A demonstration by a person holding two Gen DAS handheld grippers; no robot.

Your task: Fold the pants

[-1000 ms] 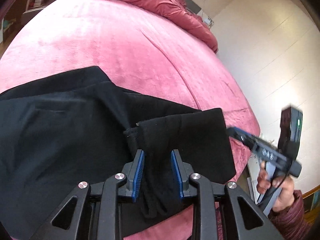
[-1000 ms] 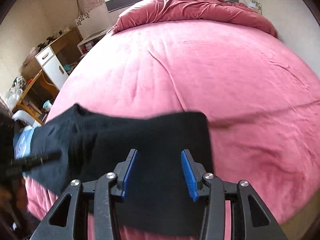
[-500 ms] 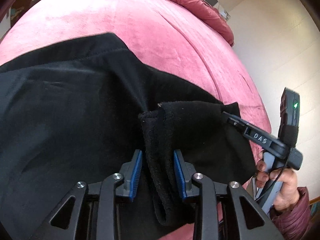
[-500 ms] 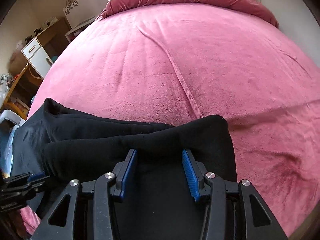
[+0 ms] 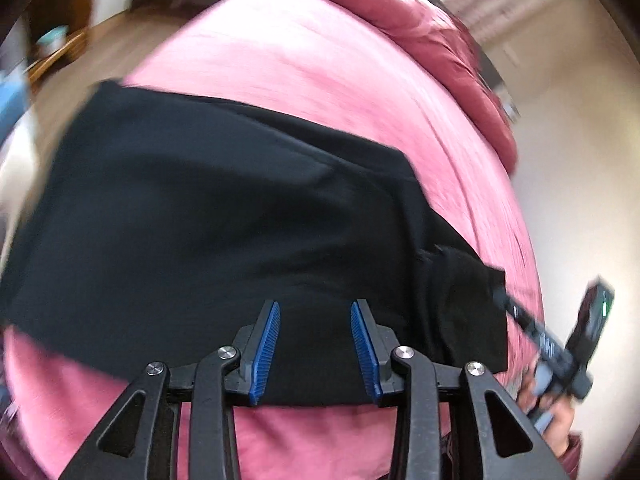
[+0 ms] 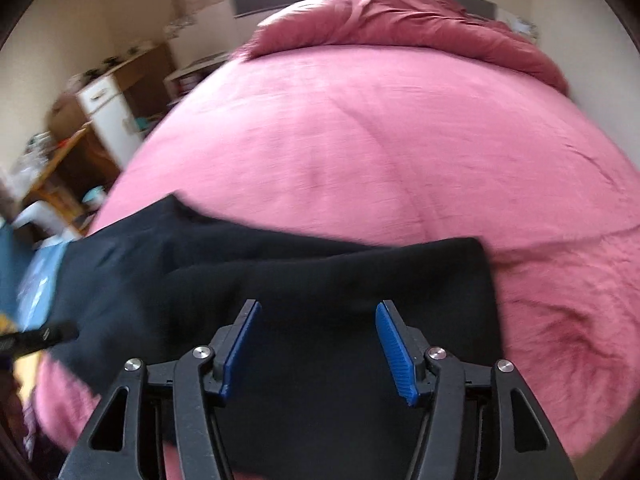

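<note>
While the left wrist view was smeared by motion, the black fabric pants (image 5: pixel 224 216) could still be made out lying flat across the pink plush bedspread (image 5: pixel 320 80), filling the middle of the picture from nine o'clock to three o'clock. The left gripper (image 5: pixel 315 346) hung over their near edge at six o'clock, its blue-padded jaws opening with only flat cloth beneath the gap and neither pad pressing on it. At four o'clock the right gripper (image 5: pixel 500 294) reached its tip to the far corner of the pants, borne by a hand (image 5: pixel 554 412) at the lower right edge; whether that tip touched the cloth I cannot tell. A crumpled dark-red quilt (image 5: pixel 440 40) lay heaped at one o'clock. Through the right wrist view the same pants (image 6: pixel 320 280) spread from nine o'clock to the centre, folded over on themselves, on the bedspread (image 6: pixel 360 140). The right gripper (image 6: pixel 318 348) stood at six o'clock with its jaws opening wide above the cloth, gripping nothing. The tip of the left gripper (image 6: pixel 36 338) showed at nine o'clock, and the quilt (image 6: pixel 400 16) sat at twelve o'clock.
</note>
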